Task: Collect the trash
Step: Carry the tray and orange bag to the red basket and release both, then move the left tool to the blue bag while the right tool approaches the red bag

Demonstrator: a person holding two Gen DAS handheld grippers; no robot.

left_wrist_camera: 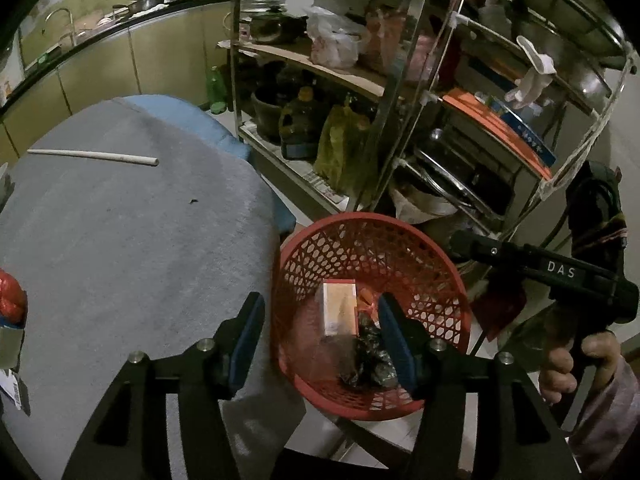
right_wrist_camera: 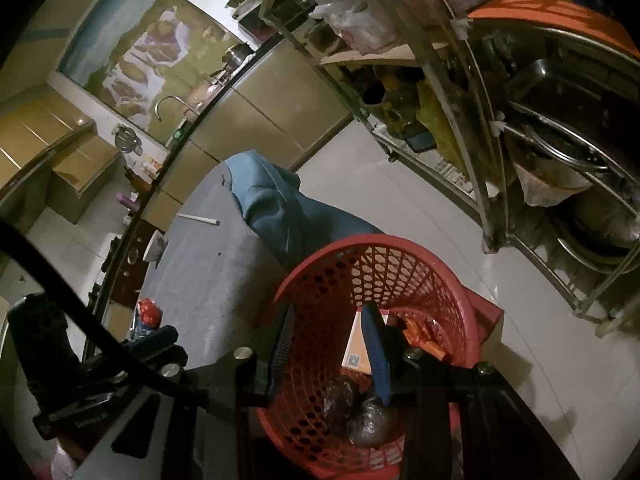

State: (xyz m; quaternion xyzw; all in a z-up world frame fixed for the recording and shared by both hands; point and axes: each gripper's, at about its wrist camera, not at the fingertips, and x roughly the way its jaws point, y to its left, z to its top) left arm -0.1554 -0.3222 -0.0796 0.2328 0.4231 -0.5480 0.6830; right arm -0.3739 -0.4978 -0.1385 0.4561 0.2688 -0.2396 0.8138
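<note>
A red mesh trash basket [left_wrist_camera: 404, 240] stands on the floor by the grey-covered table [left_wrist_camera: 120, 240]. It holds a white and orange box [left_wrist_camera: 340, 312], an orange wrapper [left_wrist_camera: 365, 298] and crumpled black plastic [left_wrist_camera: 370, 360]. My left gripper [left_wrist_camera: 320, 320] is open and empty, over the table edge and the basket rim. My right gripper [right_wrist_camera: 332, 328] is open and empty above the basket [right_wrist_camera: 400, 248], with the box [right_wrist_camera: 356, 344] and black wads [right_wrist_camera: 360, 412] below. A white stick [left_wrist_camera: 94, 156] lies far on the table. A red wrapper [left_wrist_camera: 10, 296] sits at the left edge.
A metal shelf rack [left_wrist_camera: 400, 120] full of pots, bottles and bags stands close behind the basket. A blue cloth [right_wrist_camera: 272, 208] hangs off the table's far side. Kitchen cabinets and a sink [left_wrist_camera: 64, 28] run along the back wall. The white tile floor [right_wrist_camera: 400, 184] lies between.
</note>
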